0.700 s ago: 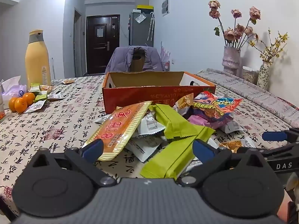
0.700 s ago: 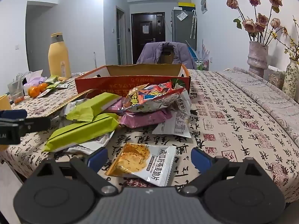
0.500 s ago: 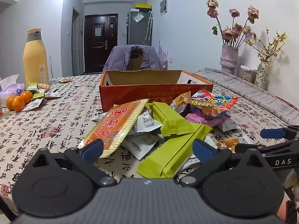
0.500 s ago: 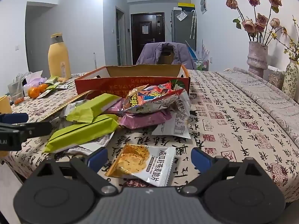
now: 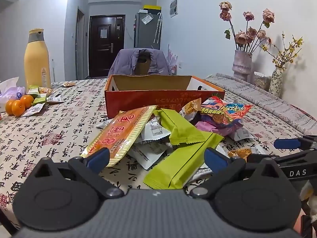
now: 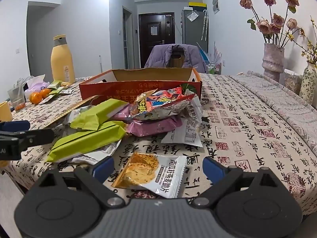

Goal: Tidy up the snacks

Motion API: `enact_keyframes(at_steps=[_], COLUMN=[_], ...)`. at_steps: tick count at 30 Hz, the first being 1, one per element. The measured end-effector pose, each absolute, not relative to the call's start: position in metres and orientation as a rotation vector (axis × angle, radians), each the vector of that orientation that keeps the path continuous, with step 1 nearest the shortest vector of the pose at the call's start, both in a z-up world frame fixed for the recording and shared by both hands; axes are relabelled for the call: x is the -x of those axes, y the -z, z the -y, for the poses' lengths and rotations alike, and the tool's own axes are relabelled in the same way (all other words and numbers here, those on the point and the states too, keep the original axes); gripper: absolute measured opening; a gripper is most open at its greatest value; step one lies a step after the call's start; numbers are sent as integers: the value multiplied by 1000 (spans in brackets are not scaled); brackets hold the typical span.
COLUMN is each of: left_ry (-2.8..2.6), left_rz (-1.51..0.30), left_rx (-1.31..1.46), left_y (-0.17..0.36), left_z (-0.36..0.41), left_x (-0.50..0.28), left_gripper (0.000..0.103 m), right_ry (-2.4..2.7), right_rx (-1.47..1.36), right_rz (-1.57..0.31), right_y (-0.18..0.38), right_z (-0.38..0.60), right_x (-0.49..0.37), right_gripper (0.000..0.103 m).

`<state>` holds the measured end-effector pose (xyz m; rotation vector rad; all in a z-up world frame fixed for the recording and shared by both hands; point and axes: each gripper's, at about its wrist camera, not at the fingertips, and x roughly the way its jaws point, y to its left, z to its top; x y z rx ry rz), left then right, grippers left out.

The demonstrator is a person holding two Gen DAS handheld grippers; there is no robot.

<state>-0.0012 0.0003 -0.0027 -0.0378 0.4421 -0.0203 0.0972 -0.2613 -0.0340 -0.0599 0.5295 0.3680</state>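
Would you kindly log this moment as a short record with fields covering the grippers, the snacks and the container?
left gripper: open, holding nothing, aimed at the green packets
right gripper: open, holding nothing, white cracker packet lying on the table between its fingers
snack pile: loose on the tablecloth, in front of the box
cardboard box: open-topped, behind the pile; inside hidden
elsewhere: oranges and yellow bottle at far left

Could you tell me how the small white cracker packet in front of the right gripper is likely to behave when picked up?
The white cracker packet lies flat and thin, so it is probably light. Its glossy film may slip and crumple. The pictured crisps inside could crack under a hard squeeze.
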Motion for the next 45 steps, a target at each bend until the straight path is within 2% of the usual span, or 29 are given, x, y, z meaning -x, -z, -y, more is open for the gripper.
enact_keyframes(at_steps=[45], left_ry=[21], left_rz=[-436], left_rx=[55], left_y=[5], left_z=[1], left_x=[3], left_gripper=[103], right_ry=[-367], right_rx=[56], right_rz=[-527], right_y=[34], right_z=[261], right_x=[-98], right_gripper=[96])
